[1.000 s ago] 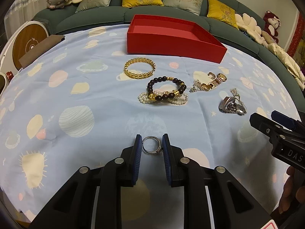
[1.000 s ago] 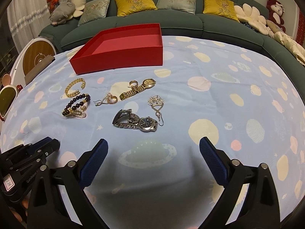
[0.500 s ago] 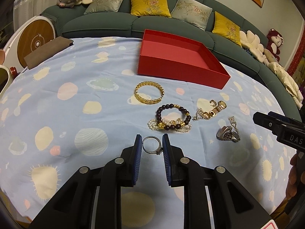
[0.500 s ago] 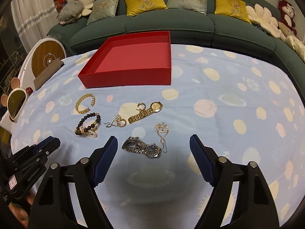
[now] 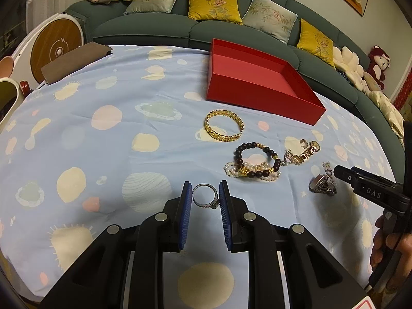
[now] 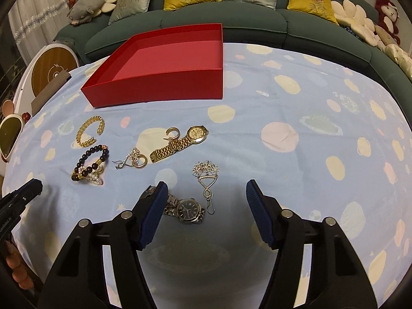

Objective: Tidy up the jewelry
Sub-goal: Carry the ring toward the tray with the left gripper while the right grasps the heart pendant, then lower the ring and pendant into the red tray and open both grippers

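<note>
My left gripper [image 5: 205,197] is shut on a silver ring [image 5: 205,198] and holds it above the blue patterned cloth. An empty red box [image 5: 257,82] stands at the back; it also shows in the right wrist view [image 6: 164,64]. On the cloth lie a gold bangle [image 5: 224,126], a dark bead bracelet [image 5: 256,162] on a pearl one, a gold watch [image 6: 180,144], a silver watch [image 6: 186,207] and a silver pendant [image 6: 207,175]. My right gripper [image 6: 204,195] is open and empty, above the silver watch and pendant.
A green sofa [image 6: 257,18] with cushions and stuffed toys curves behind the table. A brown pad [image 5: 74,60] and a round wooden-faced device [image 5: 58,49] are at the left edge. The right half of the cloth [image 6: 322,128] holds no jewelry.
My left gripper has risen and pulled back with the ring held between its fingers. My right gripper has moved forward and now stands over the silver watch.
</note>
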Demonstrator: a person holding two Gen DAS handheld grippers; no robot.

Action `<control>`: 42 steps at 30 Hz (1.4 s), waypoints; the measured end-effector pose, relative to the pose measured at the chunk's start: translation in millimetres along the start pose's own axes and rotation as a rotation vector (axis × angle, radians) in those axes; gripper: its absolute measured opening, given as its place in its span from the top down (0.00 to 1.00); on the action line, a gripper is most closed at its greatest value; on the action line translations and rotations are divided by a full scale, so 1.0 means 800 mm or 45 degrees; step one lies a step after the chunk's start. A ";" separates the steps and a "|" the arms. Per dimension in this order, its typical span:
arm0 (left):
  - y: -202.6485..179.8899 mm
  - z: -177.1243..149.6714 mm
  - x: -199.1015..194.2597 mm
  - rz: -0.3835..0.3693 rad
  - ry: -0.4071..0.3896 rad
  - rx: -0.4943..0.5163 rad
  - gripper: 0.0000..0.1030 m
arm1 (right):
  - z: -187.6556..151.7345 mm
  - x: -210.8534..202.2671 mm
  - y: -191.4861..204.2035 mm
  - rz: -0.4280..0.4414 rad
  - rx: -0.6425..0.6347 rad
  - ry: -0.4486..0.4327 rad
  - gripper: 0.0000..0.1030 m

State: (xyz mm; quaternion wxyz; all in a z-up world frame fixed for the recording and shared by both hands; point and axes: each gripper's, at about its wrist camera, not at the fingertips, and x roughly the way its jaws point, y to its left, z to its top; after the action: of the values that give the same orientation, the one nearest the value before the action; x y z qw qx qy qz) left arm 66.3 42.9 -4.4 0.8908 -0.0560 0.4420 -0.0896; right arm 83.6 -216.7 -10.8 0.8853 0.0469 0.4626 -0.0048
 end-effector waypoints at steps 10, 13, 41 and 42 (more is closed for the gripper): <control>-0.007 -0.003 0.013 -0.012 0.027 0.017 0.82 | -0.002 0.030 0.002 0.007 0.009 0.038 0.51; -0.010 -0.002 0.017 -0.012 0.028 0.029 0.82 | -0.003 0.036 0.001 -0.025 -0.004 0.025 0.58; -0.066 0.077 -0.016 -0.126 -0.035 0.026 0.82 | 0.028 -0.049 0.029 0.103 -0.007 -0.158 0.82; -0.072 0.090 -0.020 -0.137 -0.045 0.029 0.82 | 0.035 -0.054 0.032 0.118 -0.008 -0.167 0.82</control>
State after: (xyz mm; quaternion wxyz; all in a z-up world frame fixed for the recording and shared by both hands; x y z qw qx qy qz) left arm 107.6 -8.4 61.6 0.8930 -0.0710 0.4214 -0.1413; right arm 82.9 -195.0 42.3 0.9131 0.0650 0.4010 0.0345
